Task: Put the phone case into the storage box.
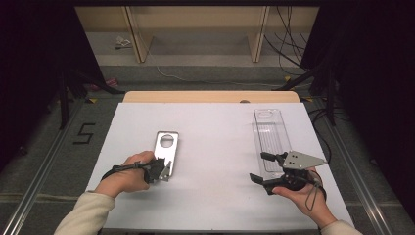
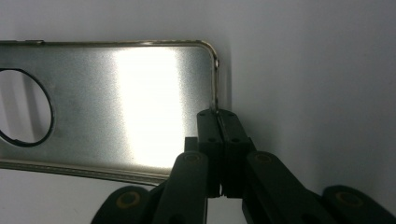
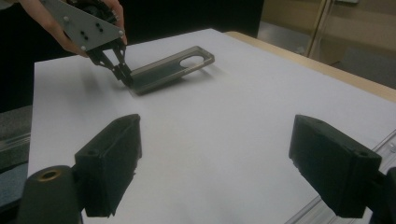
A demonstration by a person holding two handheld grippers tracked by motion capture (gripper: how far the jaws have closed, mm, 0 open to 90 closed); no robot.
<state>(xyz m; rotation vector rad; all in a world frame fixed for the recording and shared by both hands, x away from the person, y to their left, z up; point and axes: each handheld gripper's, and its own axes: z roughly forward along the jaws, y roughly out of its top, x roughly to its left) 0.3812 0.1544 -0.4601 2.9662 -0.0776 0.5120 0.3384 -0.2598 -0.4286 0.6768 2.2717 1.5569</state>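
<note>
Left gripper pinches the metal plate's rim.
Right gripper hangs with jaws spread wide beside a clear plastic tray on the white table.

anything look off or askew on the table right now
Nothing looks damaged or spilled. The metal plate lies flat, its near edge pinched by the left gripper. The clear plastic tray lies straight; the right gripper hangs open beside it.
</note>
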